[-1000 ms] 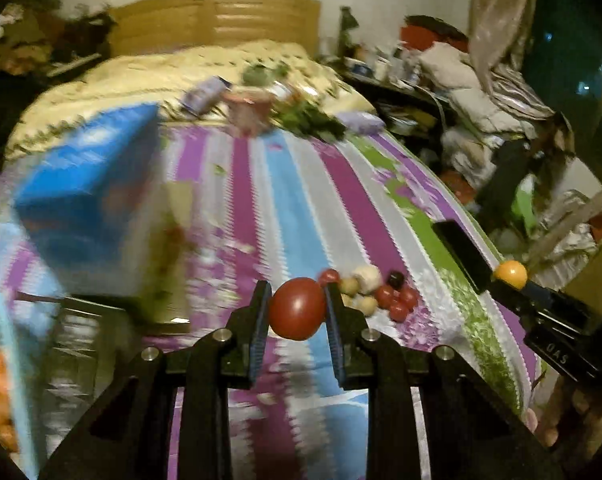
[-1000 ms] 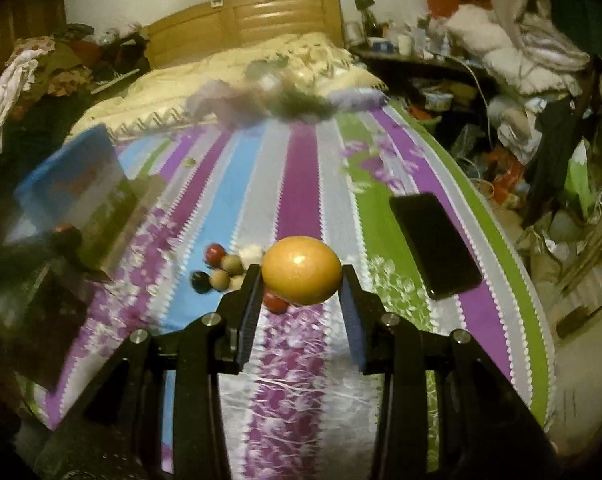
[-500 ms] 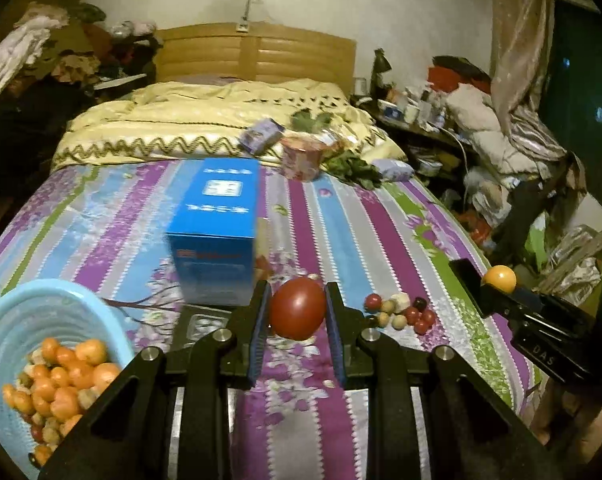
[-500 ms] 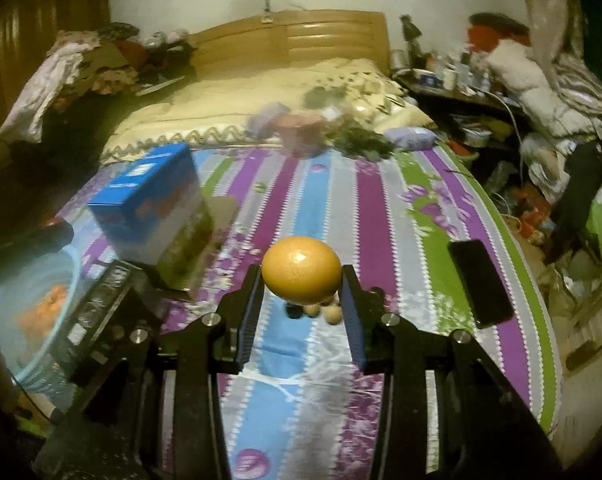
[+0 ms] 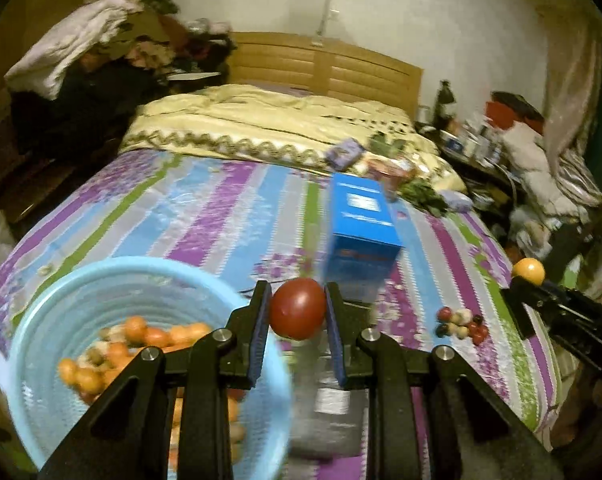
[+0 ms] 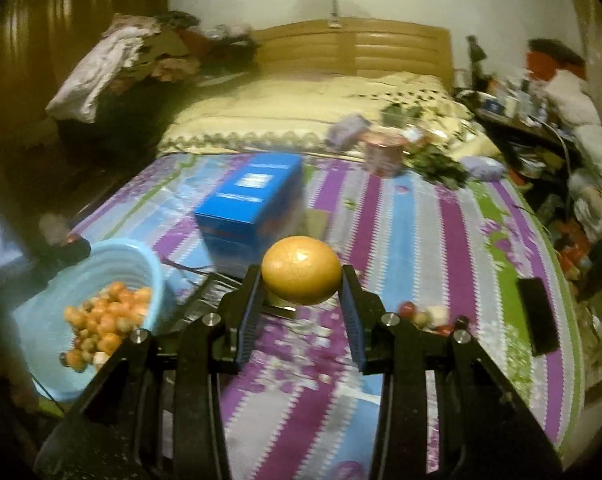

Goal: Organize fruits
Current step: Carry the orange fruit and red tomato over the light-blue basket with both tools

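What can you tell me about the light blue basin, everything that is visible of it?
The light blue basin is round and looks like plastic, with ribbed, stepped inner walls and a plain rim. It sits upright at the near left part of the striped bedspread, left of the blue box. Inside lies a heap of small fruits, mostly orange with a few paler ones, covering only the bottom. Neither hand-held gripper touches it. Its outside and underside are hidden.
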Motion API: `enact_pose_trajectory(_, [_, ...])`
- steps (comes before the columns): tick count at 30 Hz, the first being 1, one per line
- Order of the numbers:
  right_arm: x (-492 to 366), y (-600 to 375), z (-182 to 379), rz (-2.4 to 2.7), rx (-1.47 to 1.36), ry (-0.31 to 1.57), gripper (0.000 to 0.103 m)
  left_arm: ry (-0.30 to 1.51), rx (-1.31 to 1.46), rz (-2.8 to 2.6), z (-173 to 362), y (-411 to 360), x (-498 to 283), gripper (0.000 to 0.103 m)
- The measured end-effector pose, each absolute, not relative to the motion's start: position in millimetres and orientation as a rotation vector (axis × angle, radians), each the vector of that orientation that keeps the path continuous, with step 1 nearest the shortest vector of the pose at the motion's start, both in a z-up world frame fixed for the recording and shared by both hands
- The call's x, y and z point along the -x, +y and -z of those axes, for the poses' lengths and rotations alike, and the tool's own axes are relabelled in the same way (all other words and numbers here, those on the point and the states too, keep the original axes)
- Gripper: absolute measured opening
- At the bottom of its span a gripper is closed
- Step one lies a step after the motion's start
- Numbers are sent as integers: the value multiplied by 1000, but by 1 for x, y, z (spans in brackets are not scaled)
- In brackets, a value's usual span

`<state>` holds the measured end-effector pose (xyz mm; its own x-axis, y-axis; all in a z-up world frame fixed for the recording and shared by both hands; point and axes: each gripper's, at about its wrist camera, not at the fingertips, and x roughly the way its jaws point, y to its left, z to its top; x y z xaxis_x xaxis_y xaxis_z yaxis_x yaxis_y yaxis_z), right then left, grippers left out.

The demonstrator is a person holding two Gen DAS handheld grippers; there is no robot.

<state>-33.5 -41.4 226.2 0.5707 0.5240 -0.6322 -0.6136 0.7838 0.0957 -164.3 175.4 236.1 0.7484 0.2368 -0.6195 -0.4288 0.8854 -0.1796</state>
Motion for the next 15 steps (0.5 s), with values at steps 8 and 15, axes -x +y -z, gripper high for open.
enact_pose_trajectory(8, [60, 31, -228, -812, 173, 712, 39, 609, 395, -502, -233, 242, 220, 27])
enact_pose_trajectory(15, [79, 85, -218, -908, 209, 760, 39, 609, 434, -591, -227, 291, 261, 27])
